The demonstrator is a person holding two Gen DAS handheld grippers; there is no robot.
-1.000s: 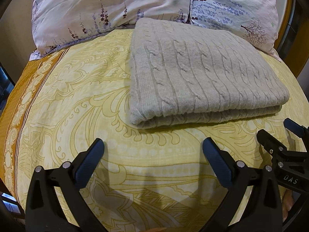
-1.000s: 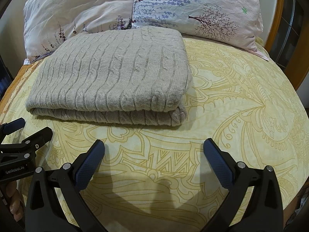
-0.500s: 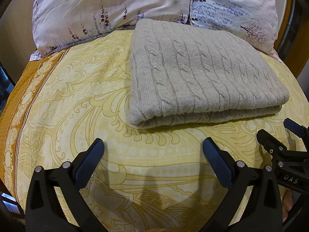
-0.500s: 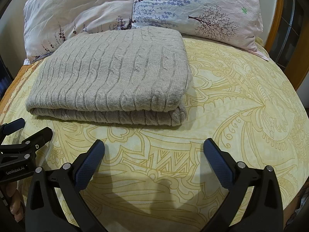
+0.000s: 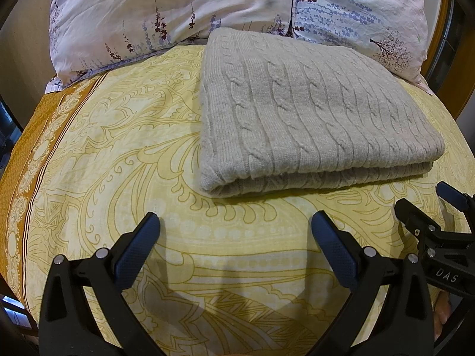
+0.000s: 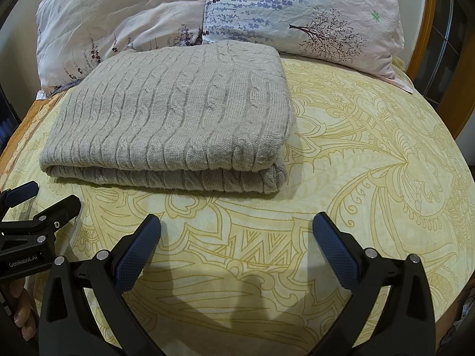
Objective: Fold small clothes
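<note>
The grey cable-knit sweater [image 5: 311, 115] lies folded flat on the yellow bedspread [image 5: 124, 148], its far edge against the pillows [image 6: 207, 9]. Both the left gripper [image 5: 234, 231] and right gripper [image 6: 237, 231] hang short of its near folded edge, jaws spread wide and empty. Any further fold is probably best started by pinching both near corners evenly; open bedspread lies either side of the sweater, with none behind it.

bare bedspread [image 5: 231, 237] ahead, folded sweater [image 5: 311, 118] beyond, pillows [image 6: 207, 9] behind
</note>
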